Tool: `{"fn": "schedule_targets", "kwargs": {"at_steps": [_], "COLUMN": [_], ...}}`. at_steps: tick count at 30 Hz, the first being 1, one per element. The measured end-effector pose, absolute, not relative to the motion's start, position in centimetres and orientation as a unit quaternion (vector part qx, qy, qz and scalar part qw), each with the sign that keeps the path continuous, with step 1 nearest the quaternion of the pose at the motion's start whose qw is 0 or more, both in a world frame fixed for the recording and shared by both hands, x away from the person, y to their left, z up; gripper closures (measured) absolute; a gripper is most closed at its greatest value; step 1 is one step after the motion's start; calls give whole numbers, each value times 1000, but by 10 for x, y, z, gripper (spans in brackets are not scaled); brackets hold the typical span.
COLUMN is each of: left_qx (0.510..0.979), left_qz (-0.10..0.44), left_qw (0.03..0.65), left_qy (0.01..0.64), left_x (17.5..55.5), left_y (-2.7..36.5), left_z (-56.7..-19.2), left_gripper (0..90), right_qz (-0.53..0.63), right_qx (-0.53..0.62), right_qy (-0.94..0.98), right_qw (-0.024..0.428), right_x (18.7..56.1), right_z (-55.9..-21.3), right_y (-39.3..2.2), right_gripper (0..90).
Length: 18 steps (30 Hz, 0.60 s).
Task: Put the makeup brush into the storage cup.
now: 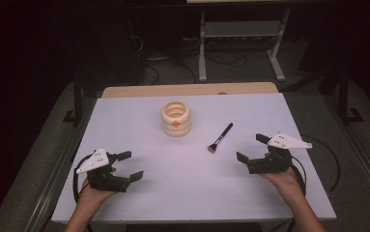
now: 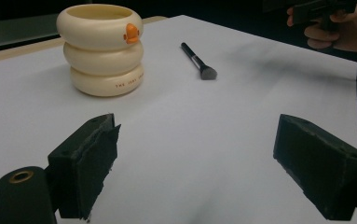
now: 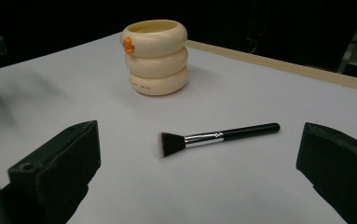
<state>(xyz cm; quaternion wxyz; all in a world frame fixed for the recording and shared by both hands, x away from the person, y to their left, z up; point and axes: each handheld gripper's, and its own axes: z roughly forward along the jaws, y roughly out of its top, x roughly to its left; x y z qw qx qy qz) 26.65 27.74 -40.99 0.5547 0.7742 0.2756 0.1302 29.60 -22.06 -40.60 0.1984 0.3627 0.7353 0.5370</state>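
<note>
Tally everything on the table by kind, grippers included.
Cup: 1
Brush: 1
Grippers: 2, the left gripper and the right gripper, both open
Total: 4

Brush (image 1: 220, 138) flat on table (image 1: 173, 193), right of and nearer than ringed cup (image 1: 176, 119), well apart

The left gripper (image 1: 128, 166) is matte black, its two blocky jaws faced with rough, frayed foam pads (image 2: 99, 163), a brass-ringed hole (image 2: 20, 176) at its base and a pale grey three-cornered plate (image 1: 94, 160) with screws on top; the right gripper (image 1: 251, 148) is alike, with black cable (image 1: 334, 166); forearms are bare
</note>
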Motion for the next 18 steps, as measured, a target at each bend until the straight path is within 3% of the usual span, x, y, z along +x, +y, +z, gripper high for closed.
{"fn": "schedule_targets", "kwargs": {"at_steps": [18], "left_qx": [771], "left_qz": [123], "left_qw": [559], "left_qy": [278], "left_x": [265], "left_y": [278], "left_z": [-410], "left_gripper": [130], "right_qz": [535], "right_qx": [355], "right_qy": [742], "right_qw": [191], "right_x": [309], "right_z": [-405], "right_y": [-213], "right_gripper": [0]}}
